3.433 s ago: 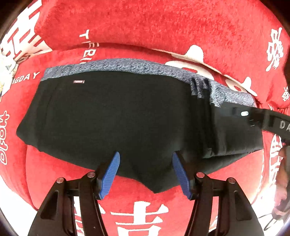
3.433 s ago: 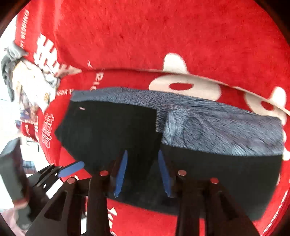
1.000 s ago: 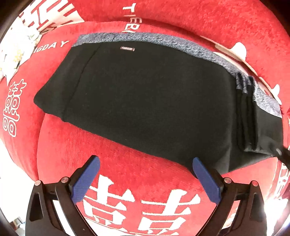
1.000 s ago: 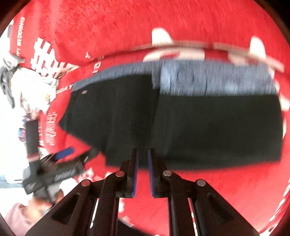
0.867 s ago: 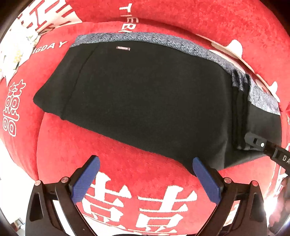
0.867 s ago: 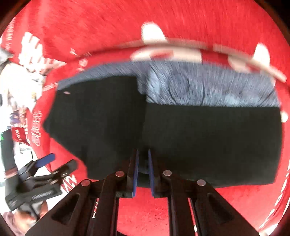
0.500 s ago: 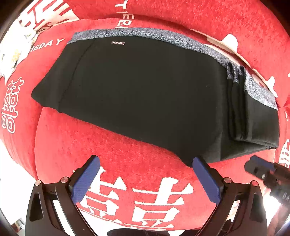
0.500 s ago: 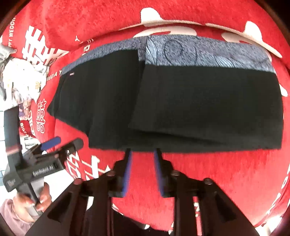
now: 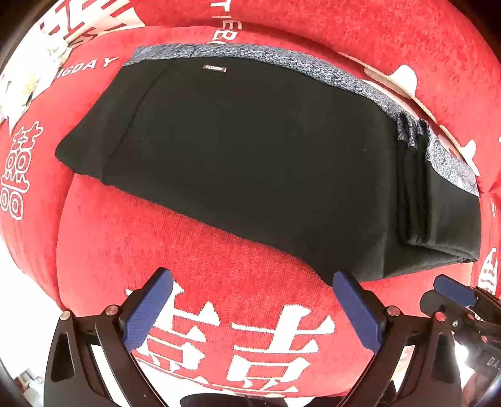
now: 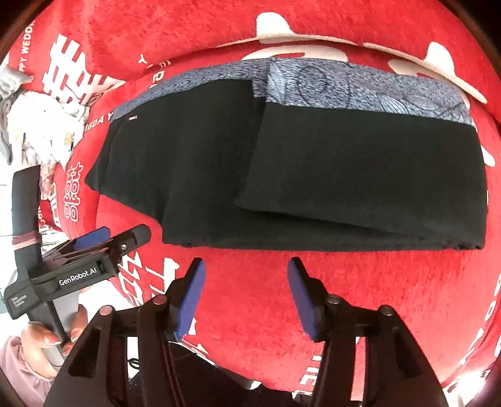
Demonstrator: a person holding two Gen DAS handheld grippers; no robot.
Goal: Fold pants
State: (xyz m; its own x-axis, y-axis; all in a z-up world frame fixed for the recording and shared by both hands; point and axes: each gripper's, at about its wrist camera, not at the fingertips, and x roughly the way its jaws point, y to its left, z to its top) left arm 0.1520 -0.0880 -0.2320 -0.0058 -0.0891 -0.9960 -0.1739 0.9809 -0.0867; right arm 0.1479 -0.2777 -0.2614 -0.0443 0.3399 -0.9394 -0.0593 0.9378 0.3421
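Black pants (image 9: pixel 244 162) with a grey patterned waistband lie folded flat on a red cushion (image 9: pixel 175 244). In the right wrist view the pants (image 10: pixel 344 175) show a folded layer on top at the right. My left gripper (image 9: pixel 250 288) is open and empty, just short of the pants' near edge. My right gripper (image 10: pixel 245 275) is open and empty, just below the near edge and apart from the cloth. The left gripper also shows at the left of the right wrist view (image 10: pixel 103 241).
The red cushion carries white characters and lettering (image 9: pixel 235 338). A red back cushion (image 10: pixel 219 22) rises behind the pants. A crumpled pale cloth (image 10: pixel 37 112) lies at the far left. The cushion's front edge drops off below both grippers.
My right gripper was shut on the pants' near edge, has let go, opened and pulled back. My left gripper stayed open and drew back slightly.
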